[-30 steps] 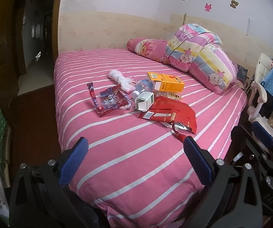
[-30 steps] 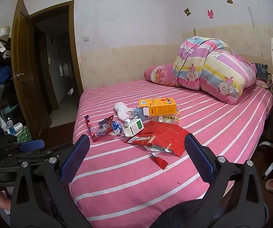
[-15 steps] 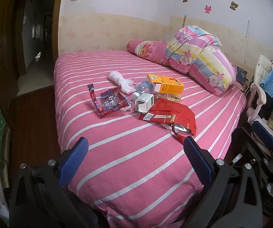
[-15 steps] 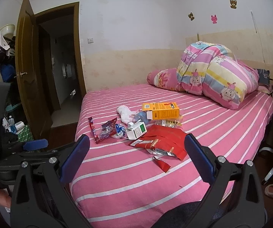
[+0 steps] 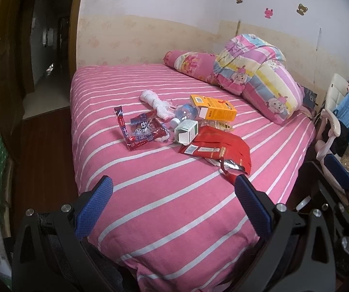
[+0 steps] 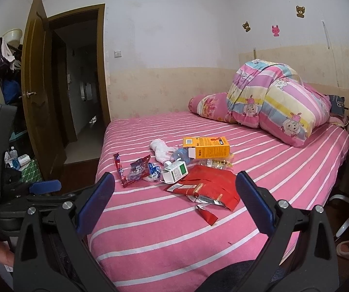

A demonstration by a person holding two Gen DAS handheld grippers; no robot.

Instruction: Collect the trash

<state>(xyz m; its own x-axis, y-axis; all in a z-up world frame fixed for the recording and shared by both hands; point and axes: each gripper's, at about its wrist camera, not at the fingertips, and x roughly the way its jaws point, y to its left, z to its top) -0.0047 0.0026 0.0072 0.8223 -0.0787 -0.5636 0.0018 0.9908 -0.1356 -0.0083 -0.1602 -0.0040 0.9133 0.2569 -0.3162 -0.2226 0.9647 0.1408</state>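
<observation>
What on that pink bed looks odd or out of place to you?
A heap of litter sits mid-bed: a torn red foil bag, an orange box lying on its side, an open white-and-green carton, a plastic bottle, a red-and-blue wrapper and a crumpled white cloth. Both claws hang open, holding nothing.

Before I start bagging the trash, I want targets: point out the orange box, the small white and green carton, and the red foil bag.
orange box (image 6: 209, 148), right wrist view, long side face.
white and green carton (image 6: 174, 174), right wrist view, side panel.
red foil bag (image 5: 219, 147), left wrist view, middle of its red face.
</observation>
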